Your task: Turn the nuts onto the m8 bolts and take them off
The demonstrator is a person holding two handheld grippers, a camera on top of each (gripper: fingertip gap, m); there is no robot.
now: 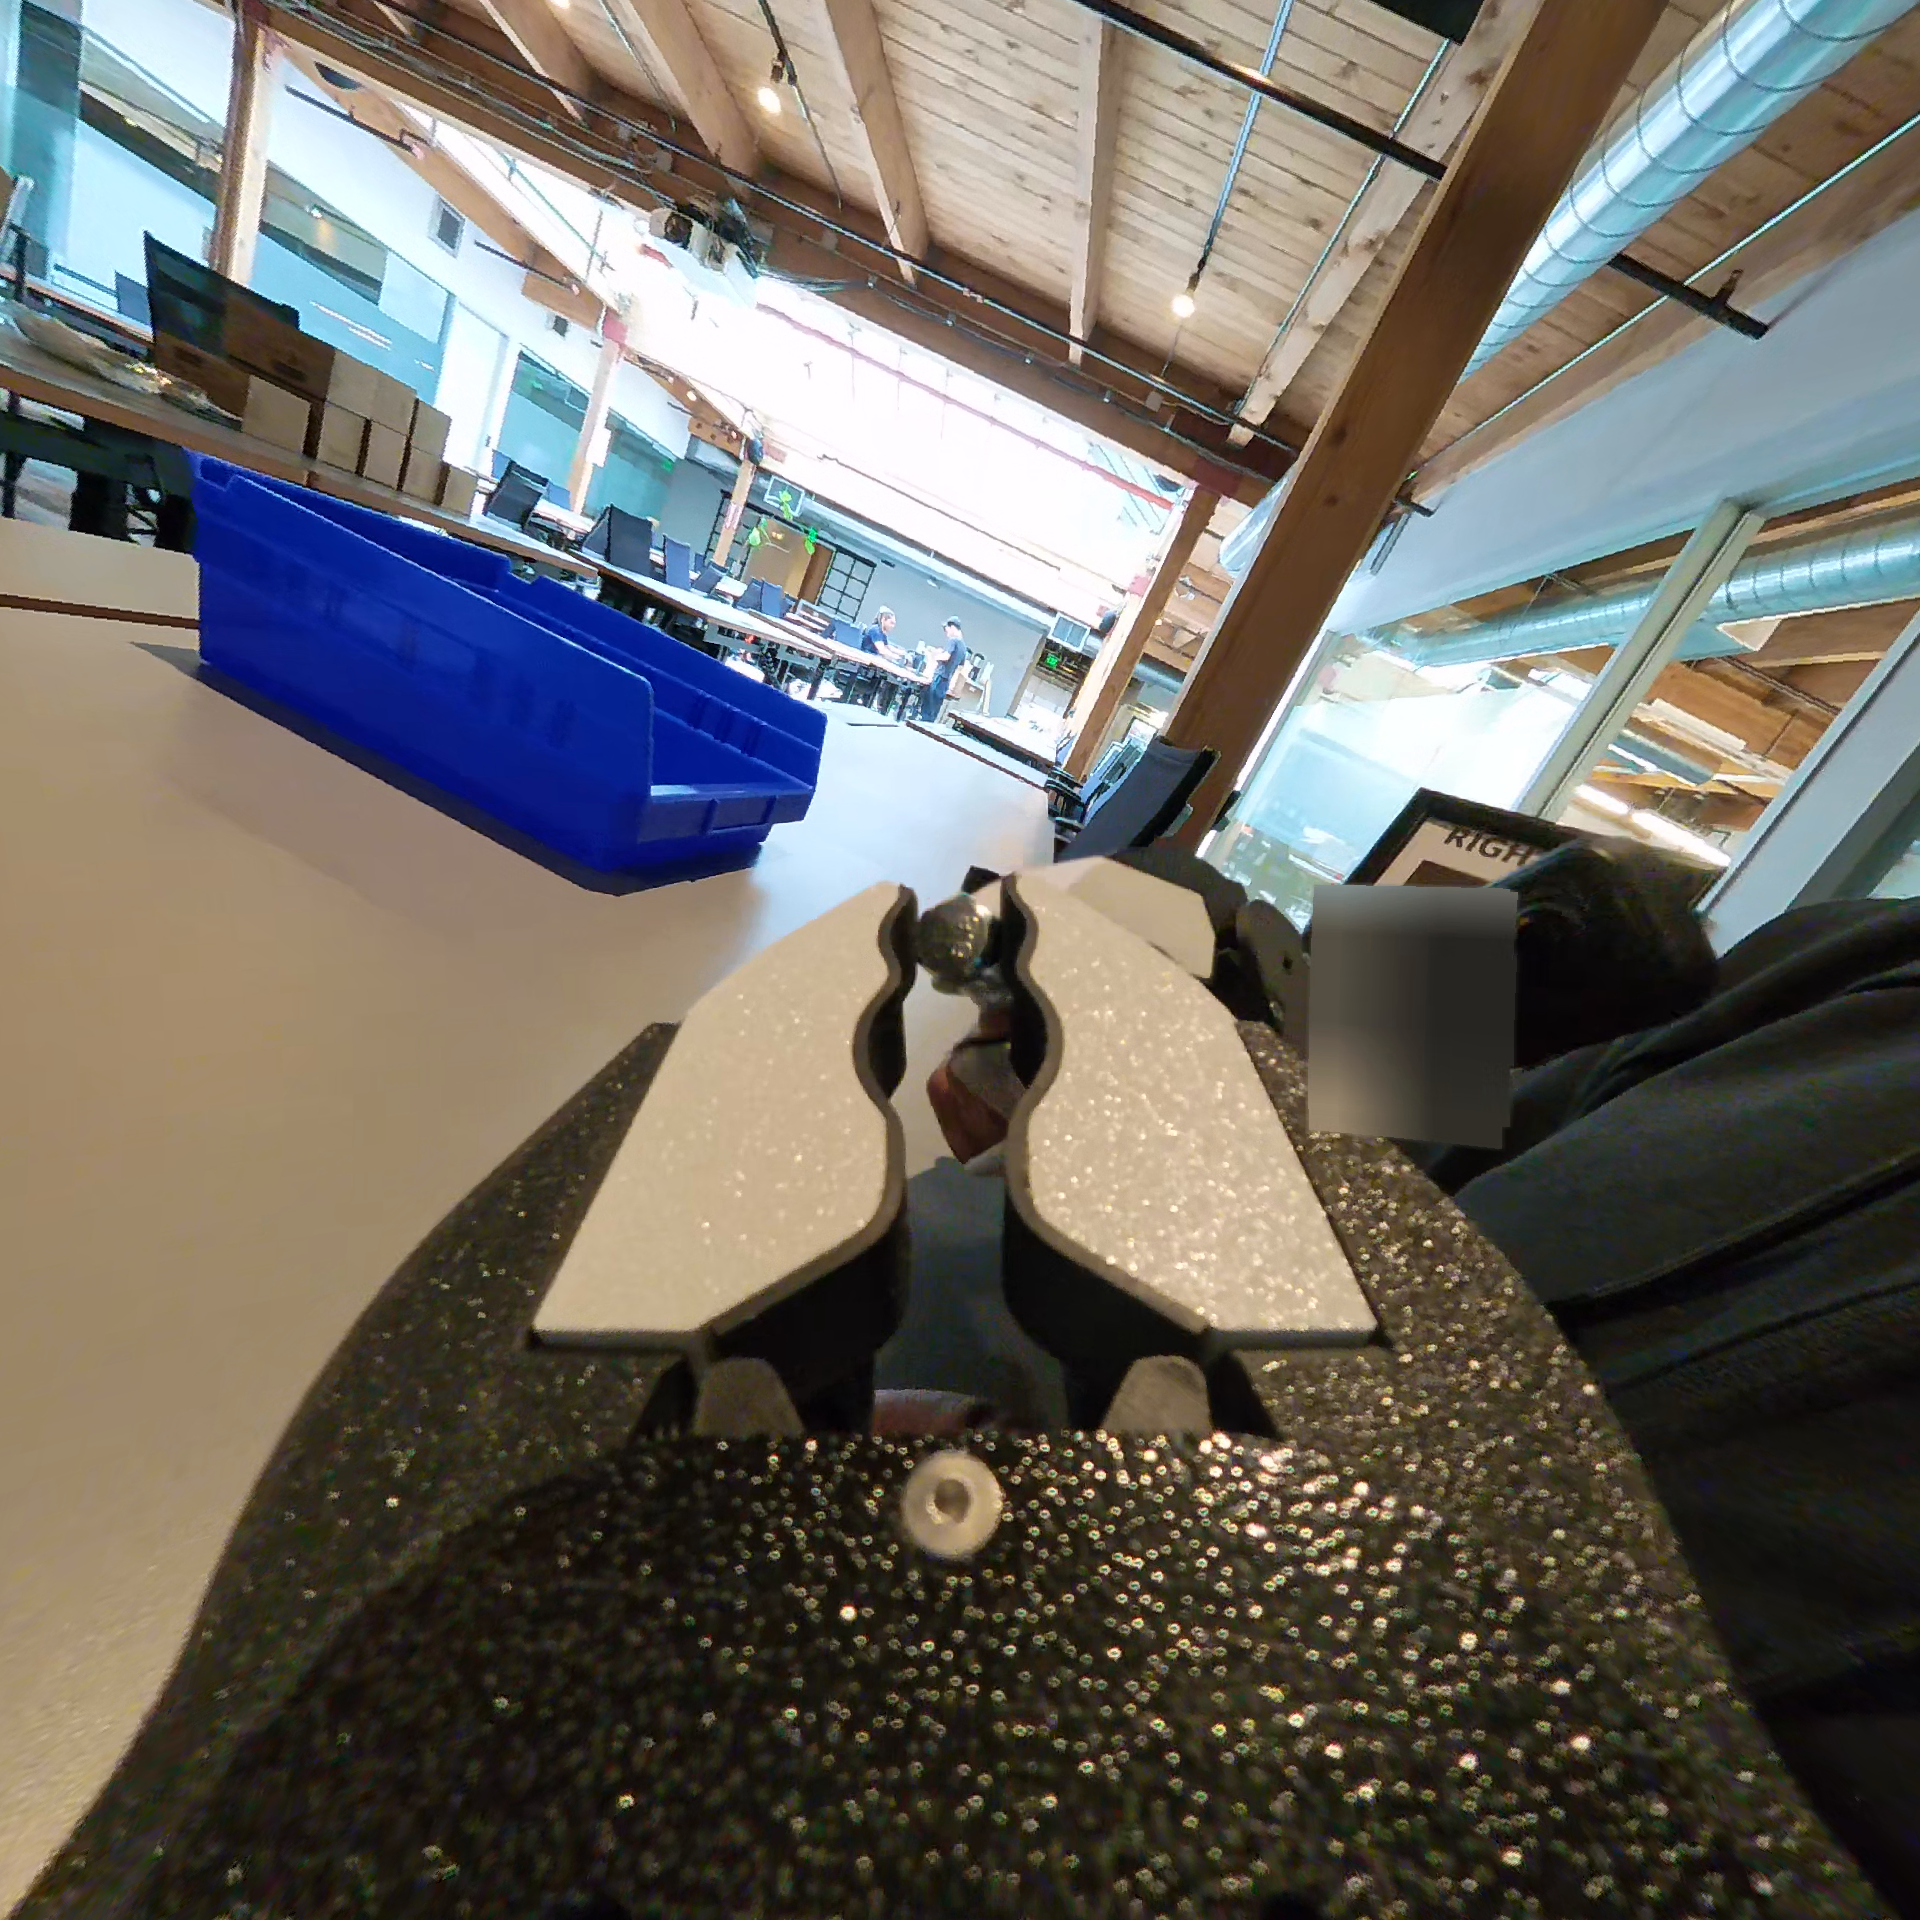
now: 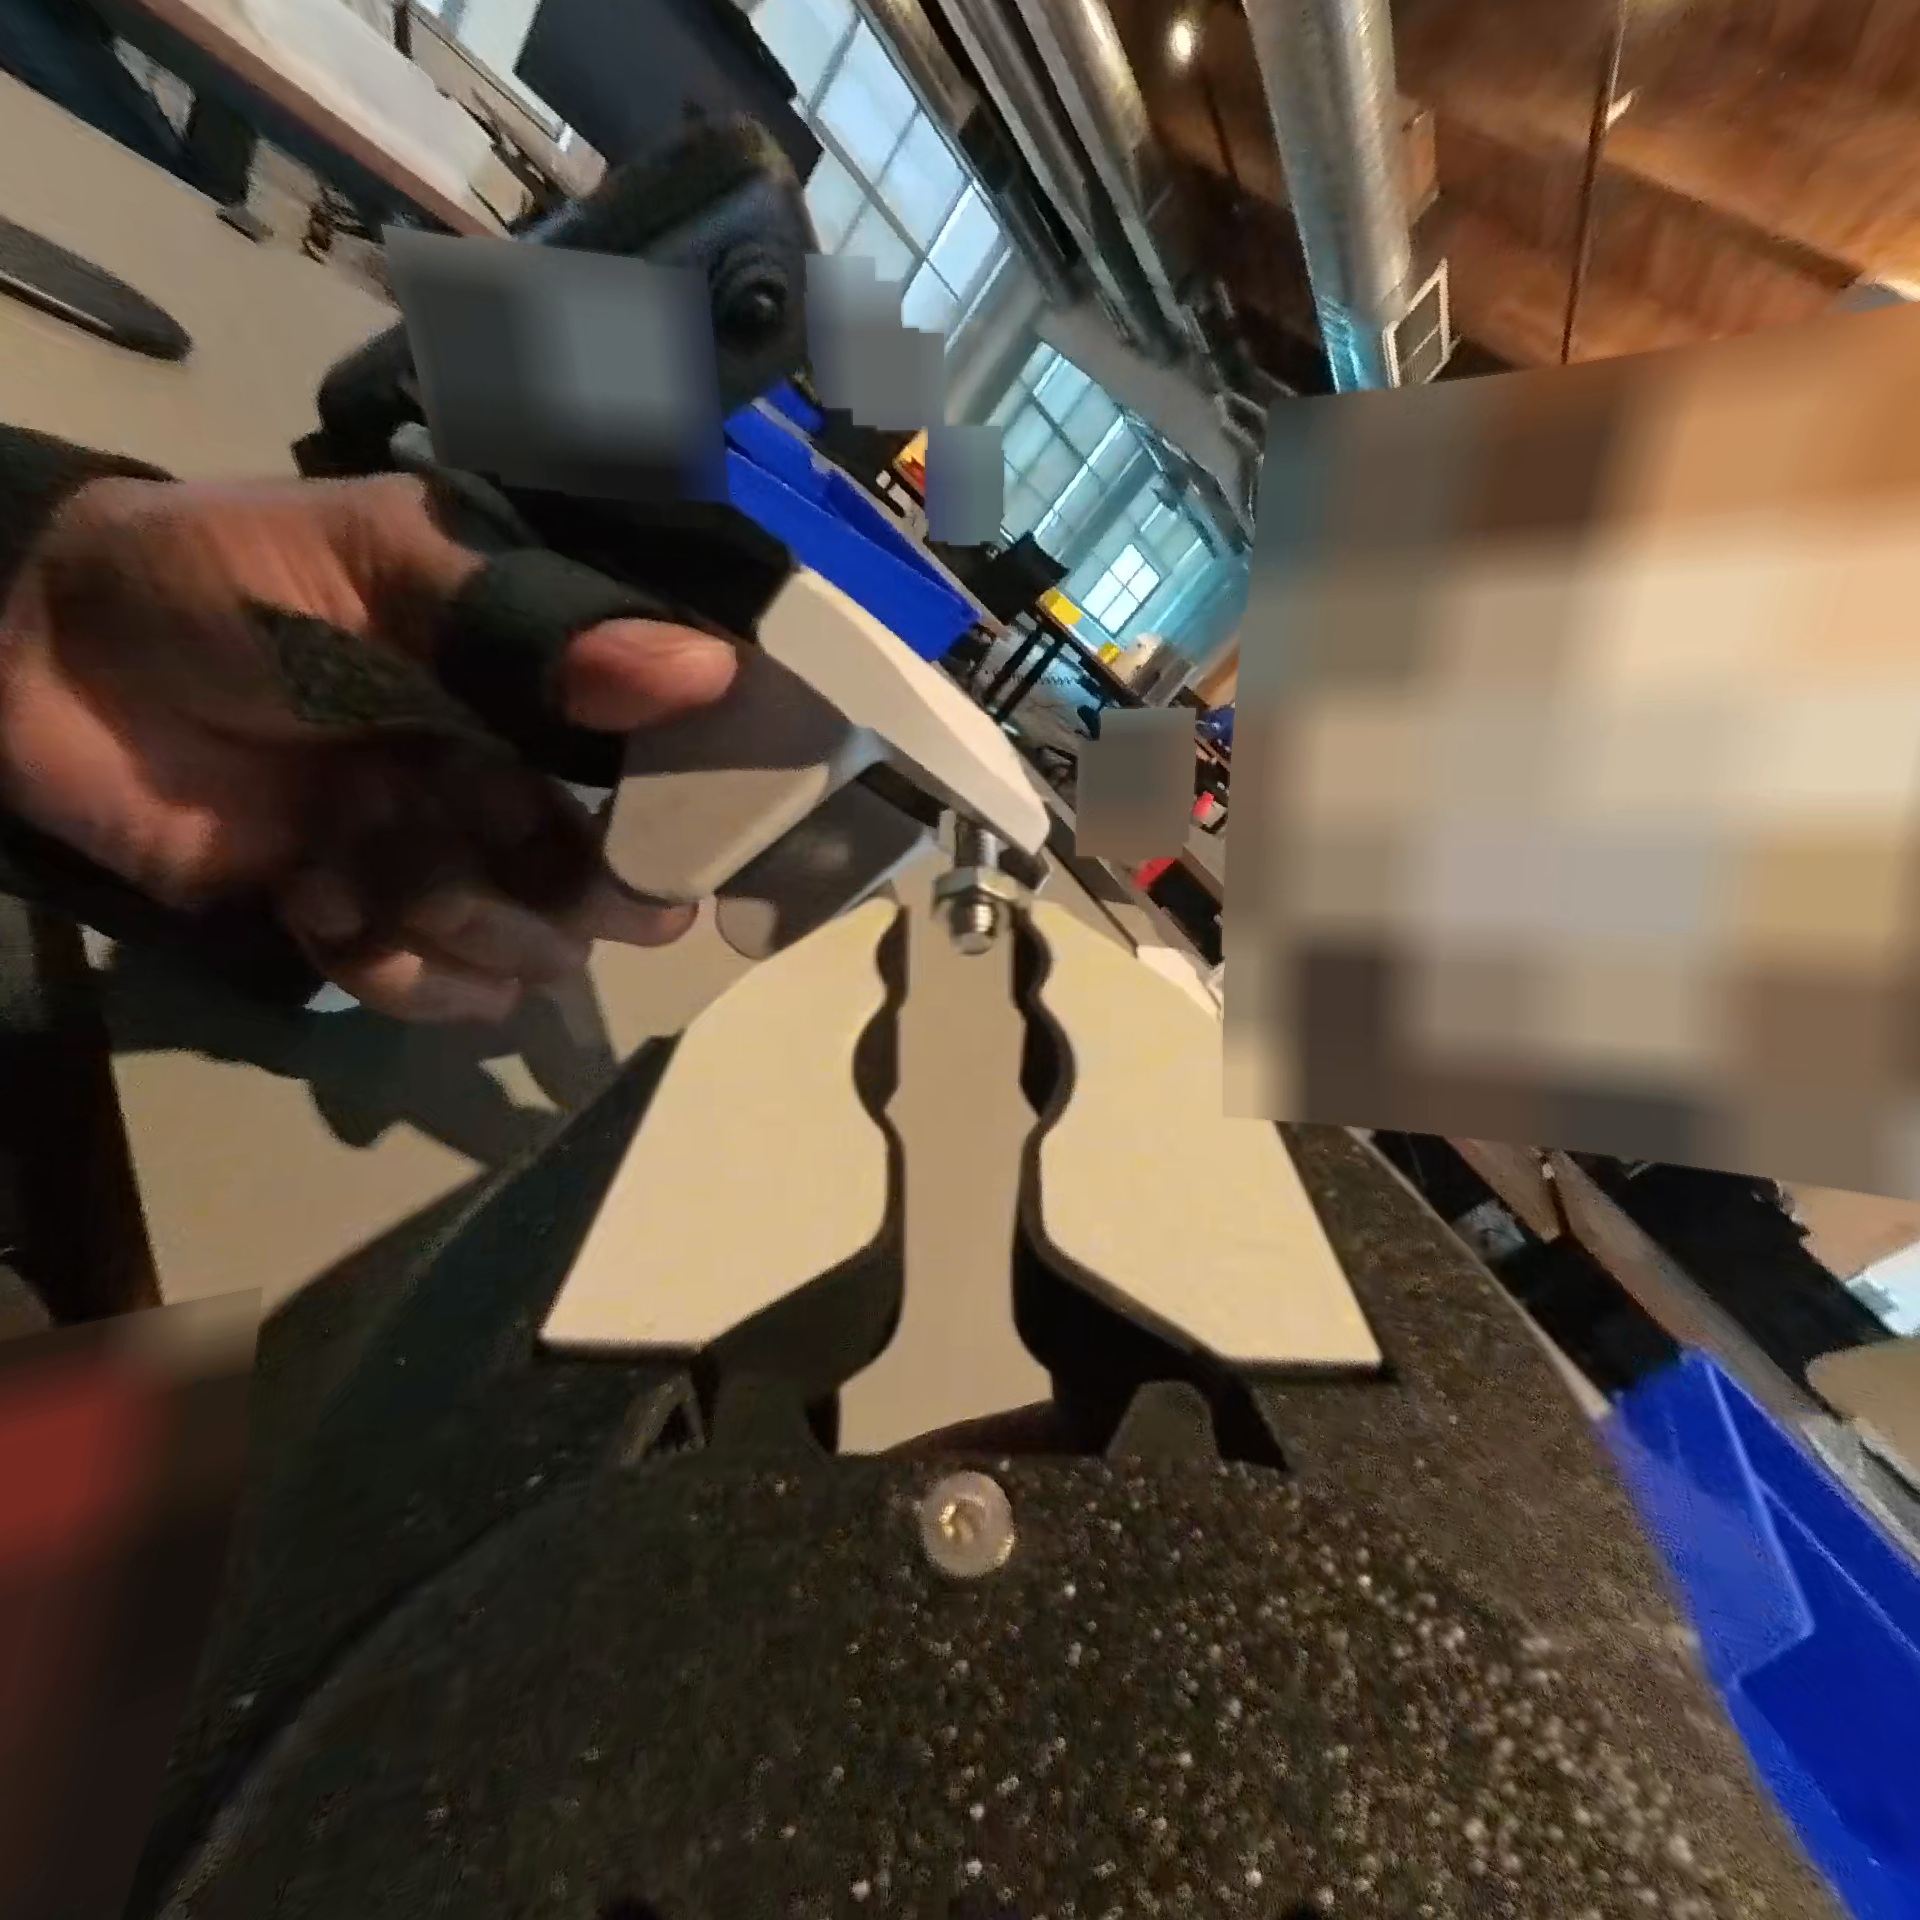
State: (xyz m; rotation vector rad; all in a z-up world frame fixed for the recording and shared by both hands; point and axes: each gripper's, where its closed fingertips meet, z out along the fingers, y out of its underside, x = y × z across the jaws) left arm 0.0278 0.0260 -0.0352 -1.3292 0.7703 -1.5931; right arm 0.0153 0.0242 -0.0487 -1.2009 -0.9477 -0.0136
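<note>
1. We hold the silver round-headed steel bolt [image 1: 951,940] by its head at the tips of the left gripper [image 1: 954,935], whose grey fingers are clamped on it.
2. In the right wrist view its threaded shank points down toward the right gripper [image 2: 961,940], long axis roughly in line with those fingers.
3. The silver hexagonal nut [image 2: 966,888] sits on the shank, between the right fingertips; whether they pinch it we cannot tell.
4. A blue plastic bin [image 1: 499,665] rests far left on the pale table [image 1: 260,1039].
</note>
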